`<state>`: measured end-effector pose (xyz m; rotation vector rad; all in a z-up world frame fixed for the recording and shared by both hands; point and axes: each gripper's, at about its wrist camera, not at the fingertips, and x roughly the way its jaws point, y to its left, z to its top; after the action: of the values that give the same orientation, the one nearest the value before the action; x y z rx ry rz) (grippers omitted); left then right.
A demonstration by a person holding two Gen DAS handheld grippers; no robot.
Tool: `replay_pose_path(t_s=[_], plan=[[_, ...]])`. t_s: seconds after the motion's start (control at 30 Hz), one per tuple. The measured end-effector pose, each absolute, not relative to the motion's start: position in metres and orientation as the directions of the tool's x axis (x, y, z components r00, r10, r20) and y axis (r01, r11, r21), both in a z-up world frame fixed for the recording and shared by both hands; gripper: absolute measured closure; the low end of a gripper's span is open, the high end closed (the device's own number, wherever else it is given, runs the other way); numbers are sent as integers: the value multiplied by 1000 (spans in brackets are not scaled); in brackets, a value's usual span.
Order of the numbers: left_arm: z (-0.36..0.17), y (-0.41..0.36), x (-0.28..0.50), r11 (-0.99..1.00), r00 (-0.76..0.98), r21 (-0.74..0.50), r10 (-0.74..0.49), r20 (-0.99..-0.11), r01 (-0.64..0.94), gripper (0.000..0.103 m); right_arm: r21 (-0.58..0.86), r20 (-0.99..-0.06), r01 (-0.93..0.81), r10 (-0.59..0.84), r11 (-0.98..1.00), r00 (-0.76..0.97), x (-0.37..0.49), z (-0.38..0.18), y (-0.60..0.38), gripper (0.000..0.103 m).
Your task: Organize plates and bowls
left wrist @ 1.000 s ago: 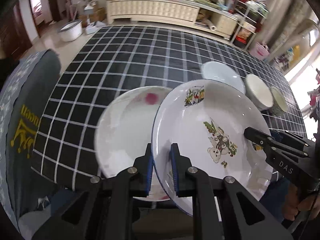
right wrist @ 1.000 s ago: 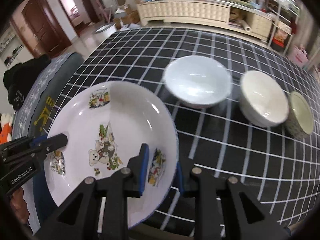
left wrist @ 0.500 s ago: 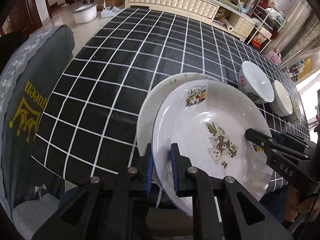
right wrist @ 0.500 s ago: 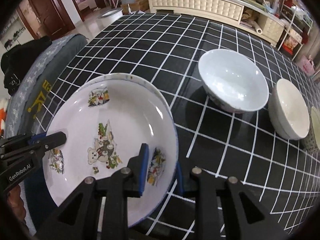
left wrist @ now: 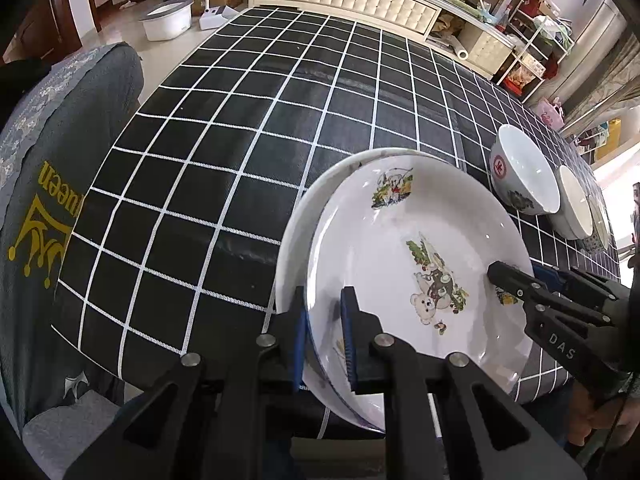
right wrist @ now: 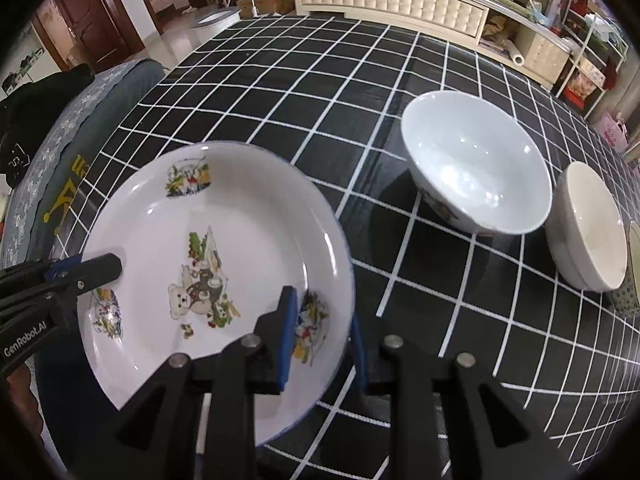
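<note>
A white plate with a bear print (left wrist: 420, 260) is held from both sides. My left gripper (left wrist: 323, 336) is shut on its near left rim. My right gripper (right wrist: 323, 338) is shut on its near right rim, and it shows in the left wrist view as a black tip at the plate's right edge (left wrist: 516, 272). The held plate hangs low over a plain white plate (left wrist: 296, 232) and covers most of it; I cannot tell whether they touch. Three bowls stand in a row to the right: a white one (right wrist: 476, 164), a cream one (right wrist: 588, 228) and a patterned one (right wrist: 634, 264).
A black tablecloth with a white grid (left wrist: 280, 100) covers the table, and its near edge lies just below the plates. A chair with a grey cover and a gold crown print (left wrist: 48, 200) stands at the left. A white tub (left wrist: 166, 24) sits on the floor beyond.
Both grippers carried the bear plate leftward and down over the plain plate, which went from mostly exposed to mostly covered. Both grips have stayed the same.
</note>
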<state>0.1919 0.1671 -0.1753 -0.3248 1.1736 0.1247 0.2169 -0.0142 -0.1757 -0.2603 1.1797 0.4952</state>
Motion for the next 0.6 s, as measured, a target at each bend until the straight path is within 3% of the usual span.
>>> replay_pose_path(t_s=[0.6], plan=[[-172, 169, 187, 941, 391, -195, -75, -917, -278, 89, 35, -925, -515, 223, 856, 307, 214, -177, -13, 72]])
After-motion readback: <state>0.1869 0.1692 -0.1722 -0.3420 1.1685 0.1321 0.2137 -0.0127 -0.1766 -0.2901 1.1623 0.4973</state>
